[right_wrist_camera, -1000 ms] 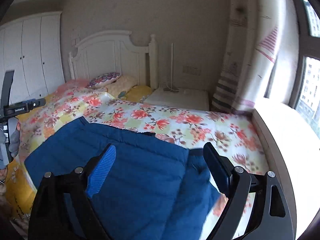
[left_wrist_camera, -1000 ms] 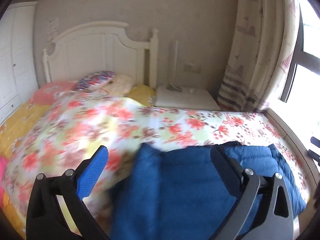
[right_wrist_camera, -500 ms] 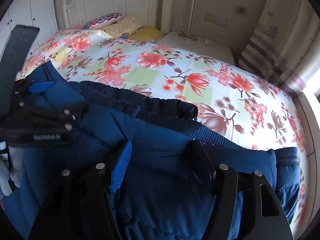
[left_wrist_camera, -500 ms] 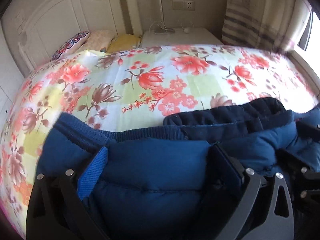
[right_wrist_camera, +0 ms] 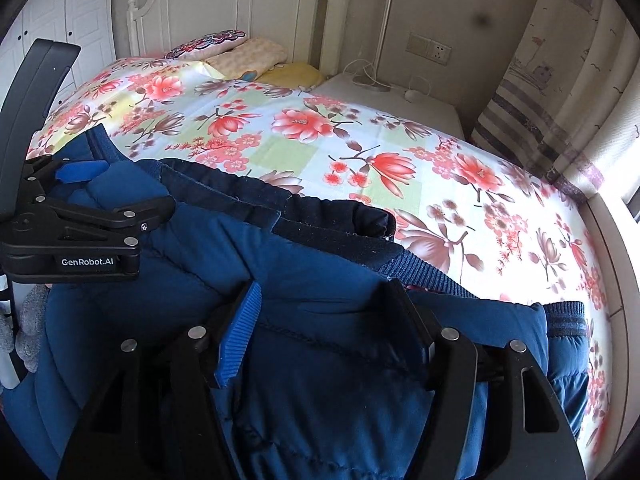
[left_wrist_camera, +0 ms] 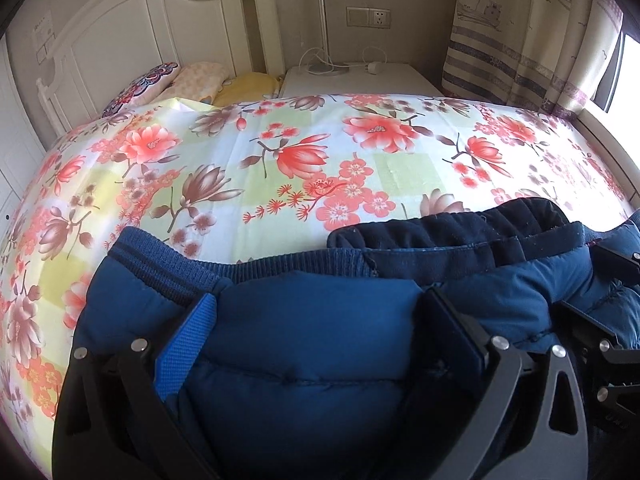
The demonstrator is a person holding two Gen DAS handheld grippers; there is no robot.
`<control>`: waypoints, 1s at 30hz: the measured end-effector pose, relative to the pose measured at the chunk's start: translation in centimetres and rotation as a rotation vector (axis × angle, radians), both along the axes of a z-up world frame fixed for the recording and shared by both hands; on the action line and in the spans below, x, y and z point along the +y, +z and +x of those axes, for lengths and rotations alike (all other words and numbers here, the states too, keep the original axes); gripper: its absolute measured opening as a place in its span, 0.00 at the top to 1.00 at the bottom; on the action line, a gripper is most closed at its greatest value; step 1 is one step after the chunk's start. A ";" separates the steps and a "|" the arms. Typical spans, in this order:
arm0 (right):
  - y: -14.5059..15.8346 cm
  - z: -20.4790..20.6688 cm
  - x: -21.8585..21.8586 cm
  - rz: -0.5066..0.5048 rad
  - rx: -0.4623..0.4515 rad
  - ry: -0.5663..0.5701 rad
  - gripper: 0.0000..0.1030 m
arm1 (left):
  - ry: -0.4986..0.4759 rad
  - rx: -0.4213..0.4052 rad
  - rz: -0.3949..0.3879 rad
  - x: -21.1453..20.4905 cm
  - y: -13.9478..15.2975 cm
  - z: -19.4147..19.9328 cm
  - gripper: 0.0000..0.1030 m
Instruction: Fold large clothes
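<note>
Both grippers, left gripper [left_wrist_camera: 316, 320] and right gripper [right_wrist_camera: 324, 312], are now clamping the puffy navy quilted jacket [left_wrist_camera: 312, 364], having lowered it onto the floral bedsheet [left_wrist_camera: 280, 152] toward twelve o'clock; the right jaws have just been closing then easing, so this fold is landing.

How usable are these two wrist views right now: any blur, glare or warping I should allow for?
Left wrist view: sharp, no motion blur; the window blows out at right; fisheye bulges the bedspread. Right wrist view: also sharp; daylight washes out the curtain; the blue jacket is dim and shadowed between the fingers.

Bright window daylight (fisheye-warped, dark corners)
</note>
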State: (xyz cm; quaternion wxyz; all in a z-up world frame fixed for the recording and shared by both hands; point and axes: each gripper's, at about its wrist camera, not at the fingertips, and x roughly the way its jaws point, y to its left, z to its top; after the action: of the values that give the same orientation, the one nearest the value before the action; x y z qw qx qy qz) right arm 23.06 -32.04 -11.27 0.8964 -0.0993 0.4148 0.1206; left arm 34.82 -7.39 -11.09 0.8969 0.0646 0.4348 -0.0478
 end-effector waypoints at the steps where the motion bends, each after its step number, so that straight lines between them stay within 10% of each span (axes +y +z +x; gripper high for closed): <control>1: 0.2 0.3 -0.3 0.017 0.026 0.004 0.33 | 0.000 0.001 -0.003 0.0 0.0 0.0 0.02; 7: 3.6 0.2 -0.4 0.044 -0.062 -0.059 0.31 | 0.002 0.007 -0.018 0.2 -0.1 0.1 0.02; 13: 0.0 2.0 1.0 -0.048 0.033 -0.049 0.24 | 0.003 0.016 -0.044 0.5 -0.2 0.2 0.02; 22: 2.0 0.7 -8.7 -0.010 -0.018 -0.265 0.24 | 0.004 0.016 -0.046 0.5 -0.1 0.2 0.02; 24: 0.3 1.1 -12.1 0.166 0.040 -0.306 0.24 | 0.005 0.017 -0.054 0.5 -0.1 0.2 0.02; 30: -0.5 1.6 -11.8 0.159 0.060 -0.298 0.23 | 0.005 -0.013 0.000 -1.0 2.0 -0.7 0.03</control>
State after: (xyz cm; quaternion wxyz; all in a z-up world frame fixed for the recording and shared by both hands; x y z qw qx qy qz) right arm 24.64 -43.85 -11.72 0.8965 0.0381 0.4408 0.0216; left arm 34.17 -8.43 -9.06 0.8998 0.0639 0.4292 -0.0453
